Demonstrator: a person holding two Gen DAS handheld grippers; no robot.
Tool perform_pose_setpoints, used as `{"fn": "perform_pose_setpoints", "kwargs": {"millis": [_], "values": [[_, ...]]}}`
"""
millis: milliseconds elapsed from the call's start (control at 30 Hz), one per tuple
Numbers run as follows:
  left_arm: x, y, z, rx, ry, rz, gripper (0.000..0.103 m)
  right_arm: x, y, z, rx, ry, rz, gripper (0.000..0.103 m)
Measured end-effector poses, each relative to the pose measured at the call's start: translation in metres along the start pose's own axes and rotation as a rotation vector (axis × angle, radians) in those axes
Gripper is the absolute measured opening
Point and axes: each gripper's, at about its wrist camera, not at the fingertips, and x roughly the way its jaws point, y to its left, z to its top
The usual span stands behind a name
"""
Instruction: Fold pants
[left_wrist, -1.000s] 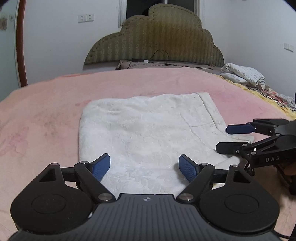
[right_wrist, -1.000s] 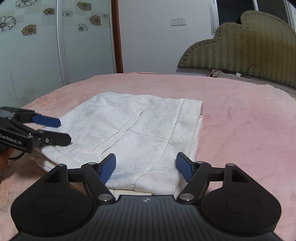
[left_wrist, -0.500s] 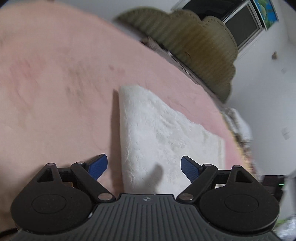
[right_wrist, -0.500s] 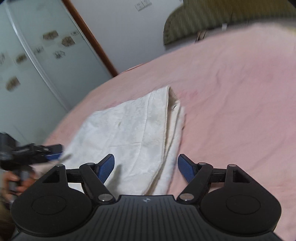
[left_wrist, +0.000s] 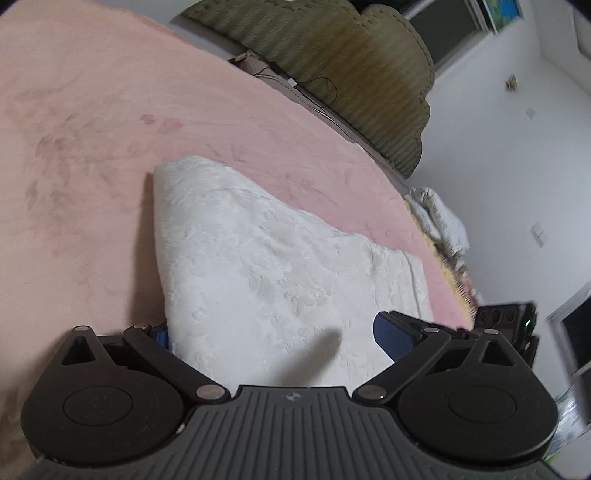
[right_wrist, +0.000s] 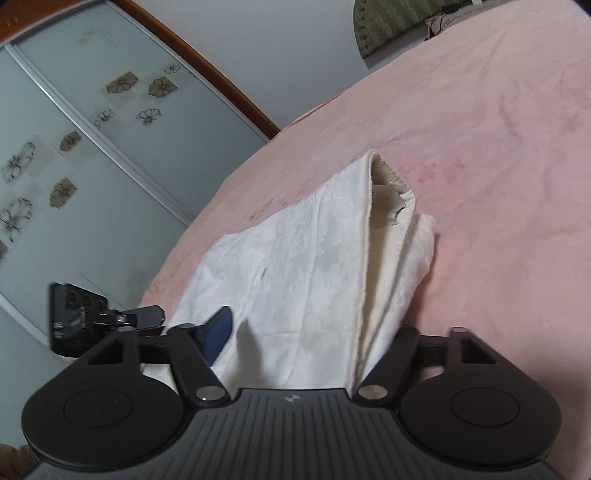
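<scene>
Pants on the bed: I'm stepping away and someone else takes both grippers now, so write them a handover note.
Left gripper: open, straddling the near left edge of the pants, one finger under the cloth.
Right gripper: open, straddling the near right edge, one finger hidden beneath the layers.
Pants: white, already folded into a flat stack on the pink blanket, open layered edges on the right side.
Done: earlier folds.
Left: probably shut both grippers on the near edge and carry it over to the far edge, then flatten.
</scene>
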Motion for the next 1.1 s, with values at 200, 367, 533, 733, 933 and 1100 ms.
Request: {"fn": "perform_pose_setpoints", "kwargs": {"millis": [200,367,533,733,933,1100], "values": [[-0.014,-0.021,-0.016,0.170,-0.083,0.167,0.026,-0.010,0.015,-0.009,-0.055,-0.040,-0.038,0.032],[-0.030,-0.042,-0.019,0.262,-0.182,0.198,0.017,-0.020,0.038,-0.003,-0.123,-0.074,-0.023,0.023],[-0.046,-0.063,-0.010,0.398,-0.314,0.270,0.016,-0.020,0.066,0.021,-0.249,-0.105,0.004,0.022],[-0.049,-0.052,0.039,0.408,-0.380,0.364,0.017,0.023,0.076,0.075,-0.350,-0.117,0.028,0.022],[-0.032,-0.017,0.066,0.434,-0.371,0.508,0.018,0.092,0.069,0.108,-0.416,-0.073,-0.023,0.022],[-0.022,0.015,0.087,0.372,-0.330,0.546,0.020,0.135,0.070,0.113,-0.464,-0.040,-0.069,0.022]]}}
